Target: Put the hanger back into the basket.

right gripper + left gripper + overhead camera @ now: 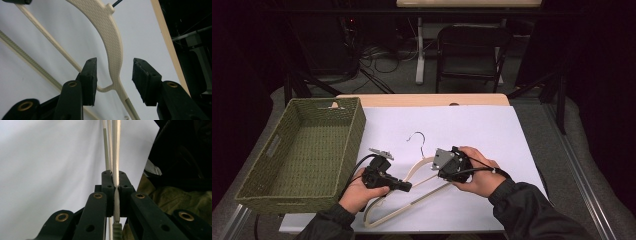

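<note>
A cream plastic hanger [388, 208] with a metal hook [418, 138] lies on the white sheet [477, 130] near the table's front. My left gripper [408, 186] is shut on one of its thin arms; in the left gripper view the pads pinch the hanger [116, 157] edge-on at my left gripper [115, 181]. My right gripper [438, 171] stands at the hanger's shoulder. In the right gripper view the broad curved part of the hanger [113, 37] passes between the jaws of my right gripper [114, 72], which are open with a gap on both sides.
A green woven basket [358, 131] stands on the table's left side. The wooden table edge [422, 100] runs along the back, with a black chair [469, 50] and cables on the floor beyond. Dark sleeves come in from the bottom.
</note>
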